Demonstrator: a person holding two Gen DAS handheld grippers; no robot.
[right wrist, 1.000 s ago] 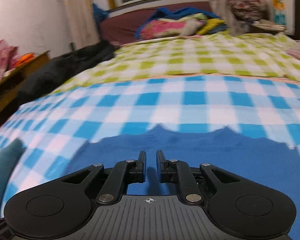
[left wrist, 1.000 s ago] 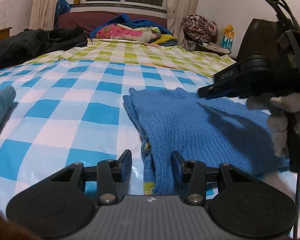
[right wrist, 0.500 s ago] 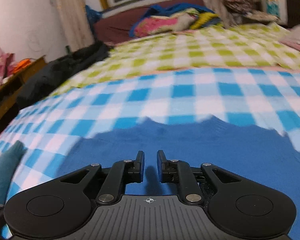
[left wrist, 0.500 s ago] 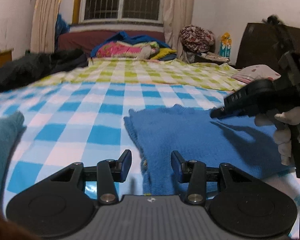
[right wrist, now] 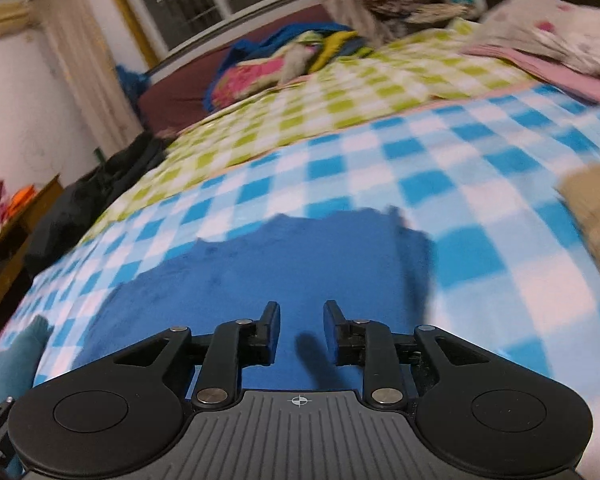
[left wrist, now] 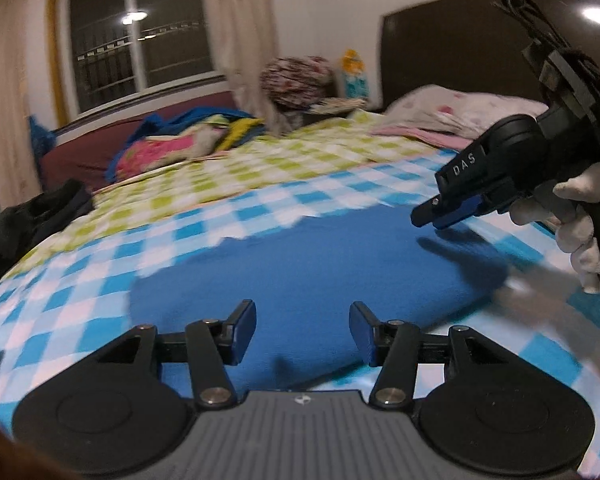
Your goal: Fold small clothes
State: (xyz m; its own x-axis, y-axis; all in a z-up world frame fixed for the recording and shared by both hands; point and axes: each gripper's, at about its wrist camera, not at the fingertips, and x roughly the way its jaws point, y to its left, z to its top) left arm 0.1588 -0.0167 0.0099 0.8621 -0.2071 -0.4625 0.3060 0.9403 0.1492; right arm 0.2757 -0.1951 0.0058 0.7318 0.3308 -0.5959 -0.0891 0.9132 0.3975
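Left-wrist view is showing the left gripper (left wrist: 302, 328) hanging low over the near edge of the blue knit garment (left wrist: 300, 264), jaws spread wide with nothing between them — released, gripping no cloth. That garment is lying flat, apparently already folded, on the blue-and-white checked sheet (left wrist: 100, 280), roughly mid-bed, its far edge ragged against the checks. To the right in the same view, the right gripper (left wrist: 428, 220) is hovering just above the garment's right part, carried by a white-gloved hand (left wrist: 580, 220); from its own camera the right gripper (right wrist: 301, 330) is showing a moderate gap between the pads and bare blue knit beneath, so it too is holding nothing. Both views are blurring, which is suggesting motion. My reading: a fresh grasp is being set up for another fold. To do it well, each gripper should be coming down on a corner or edge rather than the middle, pinching every layer together — knit is thick and stretchy, so a shallow bite may be taking only the top layer. Lifting both ends evenly and laying them across without dragging should be keeping the edges aligned. A teal cloth (right wrist: 16, 360) is lying off to the left, apart from the work.
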